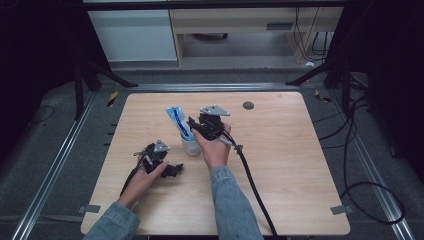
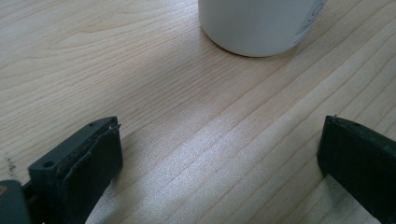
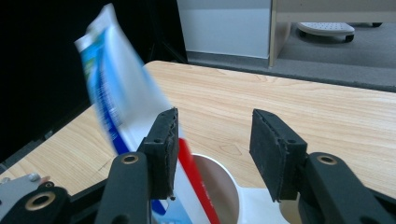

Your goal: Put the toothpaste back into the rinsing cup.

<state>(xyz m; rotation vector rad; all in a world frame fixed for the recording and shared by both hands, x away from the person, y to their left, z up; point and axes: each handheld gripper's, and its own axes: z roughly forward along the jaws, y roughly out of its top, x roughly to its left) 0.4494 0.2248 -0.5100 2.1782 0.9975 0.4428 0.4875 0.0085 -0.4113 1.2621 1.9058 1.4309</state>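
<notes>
Toothpaste tube point(image 1: 176, 120), white with blue print and a red stripe, stands tilted in a white cup point(image 1: 190, 146) near the middle of the wooden bench point(image 1: 280, 165), its crimped end up and leaning away toward the bench's far-left side. The right claw point(image 1: 200, 125) hovers just above the cup's mouth. In the right gripper view its jaws are parted, with empty air between them; the tube point(image 3: 116, 93) passes outside the left-hand jaw rather than between the two, so nothing is gripped. The tube looks blurred there, and whether it touches that jaw cannot be told. The left claw point(image 1: 175, 170) sits low at the bench surface, near the cup on the person's side. In the left gripper view its jaws stand wide apart over bare wood, with the cup's base point(image 2: 261, 28) ahead of them and apart from them.

Risk, as a judgement: the cup appears light and nothing steadies it, while the tube leans well past its rim. A nudge from the right claw against the tube or rim could tip the cup over. Closing the jaws where they stand would catch only air.
</notes>
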